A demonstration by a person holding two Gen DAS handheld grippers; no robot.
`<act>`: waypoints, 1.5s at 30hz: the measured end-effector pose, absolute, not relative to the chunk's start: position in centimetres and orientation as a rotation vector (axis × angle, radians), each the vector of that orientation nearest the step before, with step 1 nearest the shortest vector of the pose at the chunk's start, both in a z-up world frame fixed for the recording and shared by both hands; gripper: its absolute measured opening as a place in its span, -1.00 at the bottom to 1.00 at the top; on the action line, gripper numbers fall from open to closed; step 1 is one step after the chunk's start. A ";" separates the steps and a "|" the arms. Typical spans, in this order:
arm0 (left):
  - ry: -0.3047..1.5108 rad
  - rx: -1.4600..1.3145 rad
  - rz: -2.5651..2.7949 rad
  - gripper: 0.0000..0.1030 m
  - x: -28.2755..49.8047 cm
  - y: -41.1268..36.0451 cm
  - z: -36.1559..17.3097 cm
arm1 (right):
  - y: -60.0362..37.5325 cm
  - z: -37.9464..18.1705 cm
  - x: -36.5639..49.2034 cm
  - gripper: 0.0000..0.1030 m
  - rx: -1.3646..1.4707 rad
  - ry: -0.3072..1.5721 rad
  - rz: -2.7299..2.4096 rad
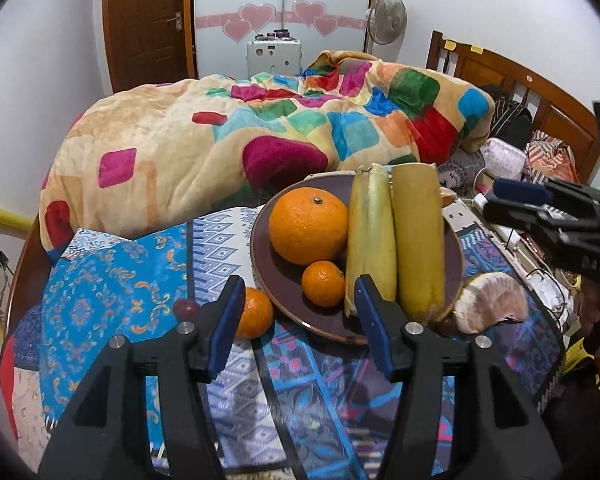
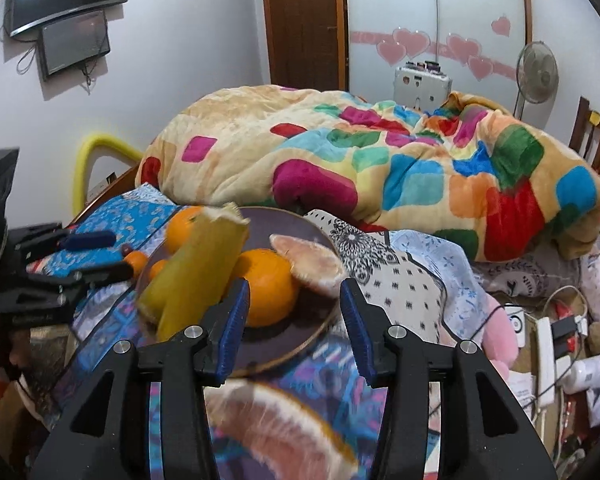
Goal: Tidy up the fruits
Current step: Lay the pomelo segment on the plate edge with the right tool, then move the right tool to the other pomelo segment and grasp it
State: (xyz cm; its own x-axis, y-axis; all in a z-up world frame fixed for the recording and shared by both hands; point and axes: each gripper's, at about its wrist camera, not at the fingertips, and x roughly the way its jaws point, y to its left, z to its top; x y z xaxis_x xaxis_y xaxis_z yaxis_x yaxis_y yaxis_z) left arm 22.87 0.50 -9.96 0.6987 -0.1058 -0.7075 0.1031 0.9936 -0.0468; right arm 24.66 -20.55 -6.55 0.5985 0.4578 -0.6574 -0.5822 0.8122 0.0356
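A brown plate (image 1: 284, 296) on the patterned bedspread holds a large orange (image 1: 308, 225), a small mandarin (image 1: 323, 283) and two yellow-green stalk pieces (image 1: 396, 248). A second mandarin (image 1: 254, 318) lies on the cloth just left of the plate, by my open left gripper (image 1: 298, 300). A pomelo segment (image 1: 494, 302) lies right of the plate. In the right wrist view my right gripper (image 2: 294, 308) is open over the plate (image 2: 316, 334), with the pomelo segment (image 2: 276, 424) below the fingers and another piece (image 2: 308, 264) on the plate beside the orange (image 2: 268, 292).
A rolled colourful blanket (image 1: 260, 136) lies behind the plate. A small dark red fruit (image 1: 185, 309) sits left of the loose mandarin. Power strips, cables and clutter (image 2: 552, 344) lie at the right. The wooden headboard (image 1: 520, 84) stands far right.
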 end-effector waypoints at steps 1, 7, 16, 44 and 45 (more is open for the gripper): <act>0.786 -0.003 -0.115 0.15 22.6 0.5 -9.8 | -20.7 -6.4 23.8 -0.15 -0.205 0.691 0.601; 0.787 0.011 -0.109 0.16 20.2 0.9 -9.3 | -21.8 -6.4 20.7 -0.06 -0.224 0.666 0.583; 0.822 0.021 -0.099 0.21 17.2 2.1 -10.5 | -22.9 -9.7 19.0 0.27 -0.265 0.717 0.558; 0.884 0.030 -0.119 0.22 16.3 2.2 -14.5 | -22.7 -13.1 19.0 -0.09 -0.339 0.789 0.558; 0.883 0.028 -0.118 0.22 16.2 2.2 -14.4 | -22.9 -13.1 18.7 -0.12 -0.333 0.791 0.557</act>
State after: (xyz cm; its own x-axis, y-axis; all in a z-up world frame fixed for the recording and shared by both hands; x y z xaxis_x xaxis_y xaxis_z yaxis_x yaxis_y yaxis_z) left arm 16.17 2.24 -14.44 0.6287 -0.0916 -0.7722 0.1151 0.9931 -0.0241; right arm 18.66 -22.88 -13.11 0.5714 0.3446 -0.7448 -0.5856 0.8070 -0.0760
